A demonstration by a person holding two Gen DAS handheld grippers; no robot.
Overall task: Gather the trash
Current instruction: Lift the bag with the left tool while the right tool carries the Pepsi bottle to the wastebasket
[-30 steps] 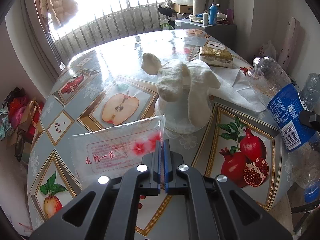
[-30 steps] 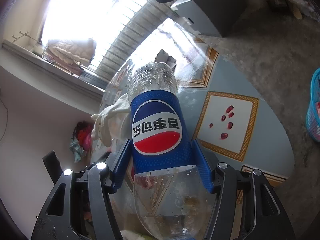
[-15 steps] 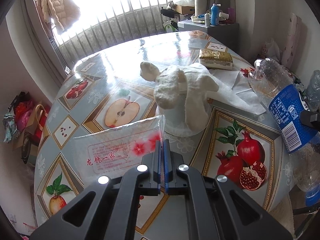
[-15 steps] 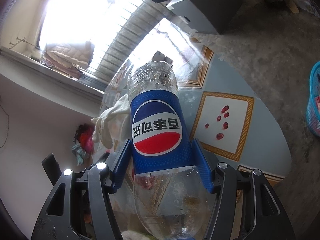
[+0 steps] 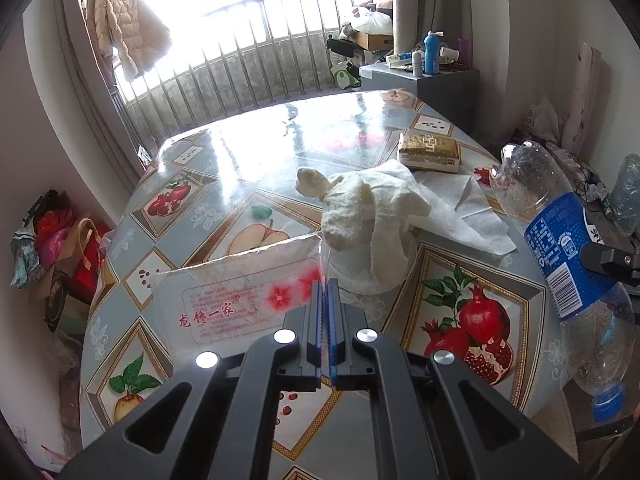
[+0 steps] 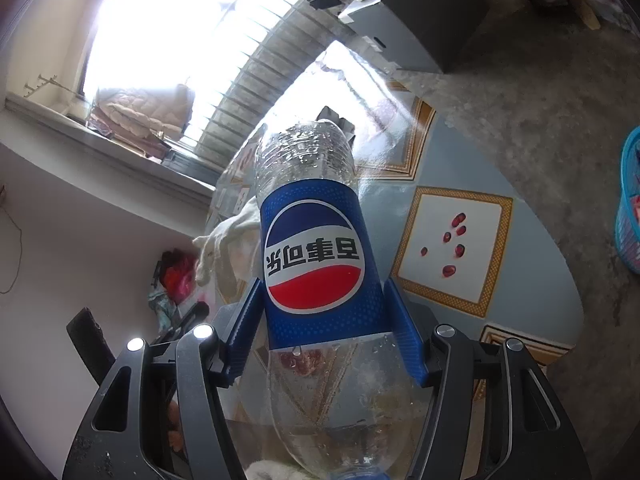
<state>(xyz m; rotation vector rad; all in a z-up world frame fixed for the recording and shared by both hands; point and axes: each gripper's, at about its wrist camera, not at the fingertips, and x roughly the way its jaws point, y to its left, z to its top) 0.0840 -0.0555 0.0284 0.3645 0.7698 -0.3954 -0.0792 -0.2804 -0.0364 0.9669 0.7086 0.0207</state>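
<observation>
My left gripper (image 5: 327,292) is shut on the edge of a clear plastic wrapper (image 5: 236,300) with red print and holds it above the round table (image 5: 248,168). My right gripper (image 6: 326,312) is shut on an empty Pepsi bottle (image 6: 316,256) with a blue label, held upside down with the cap toward the camera. The bottle also shows in the left wrist view (image 5: 560,256) at the table's right edge. A crumpled cream cloth (image 5: 368,208) sits over a clear upturned cup mid-table.
White paper napkins (image 5: 460,208) and a brown packet (image 5: 430,150) lie on the table behind the cloth. A blue basket (image 6: 628,208) stands on the floor at the right. A grey cabinet (image 5: 432,88) and window railing are beyond the table. Bags lie on the floor at left.
The left gripper has risen and drawn back with the wrapper, so the table looks farther. The right gripper keeps its hold on the bottle and has shifted only slightly.
</observation>
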